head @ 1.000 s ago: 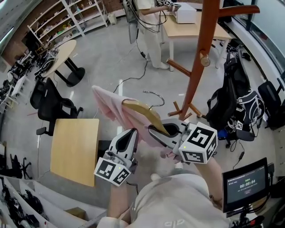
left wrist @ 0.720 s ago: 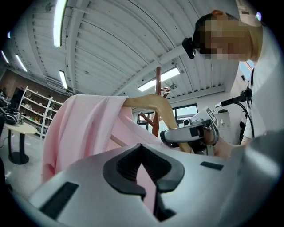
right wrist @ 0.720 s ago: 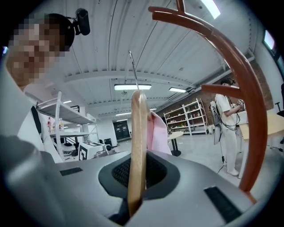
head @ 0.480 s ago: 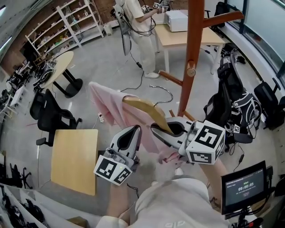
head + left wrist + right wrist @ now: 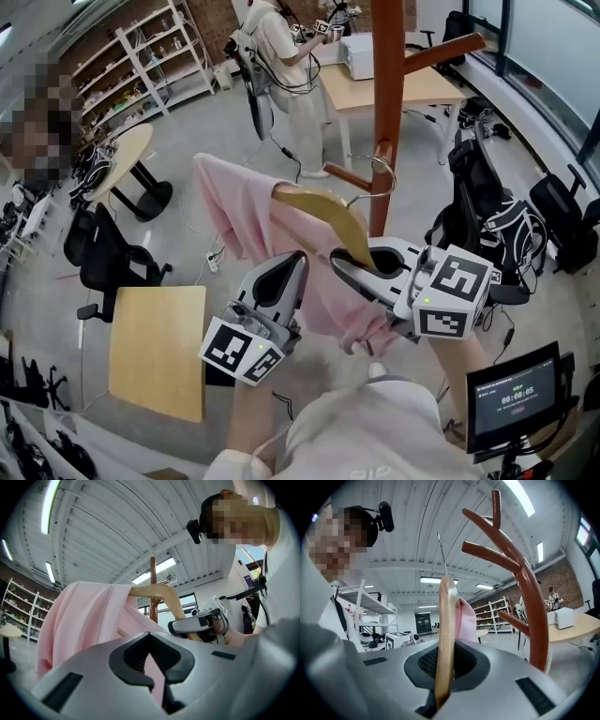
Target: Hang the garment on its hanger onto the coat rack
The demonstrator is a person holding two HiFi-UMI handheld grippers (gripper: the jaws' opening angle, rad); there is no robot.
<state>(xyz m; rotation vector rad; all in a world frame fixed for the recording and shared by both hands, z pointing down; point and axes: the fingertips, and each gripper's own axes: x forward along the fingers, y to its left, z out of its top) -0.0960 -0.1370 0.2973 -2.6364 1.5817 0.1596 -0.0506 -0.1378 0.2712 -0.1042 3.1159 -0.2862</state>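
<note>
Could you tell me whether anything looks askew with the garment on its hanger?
The pink garment bunches over one arm of the wooden hanger, leaving the other arm bare where the right gripper clamps it, so it sits lopsided.

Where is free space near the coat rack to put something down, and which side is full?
The small wooden table beside the office chair has a bare top. The floor between the round table and the coat rack is mostly open. Right of the rack it is crowded with bags.
</note>
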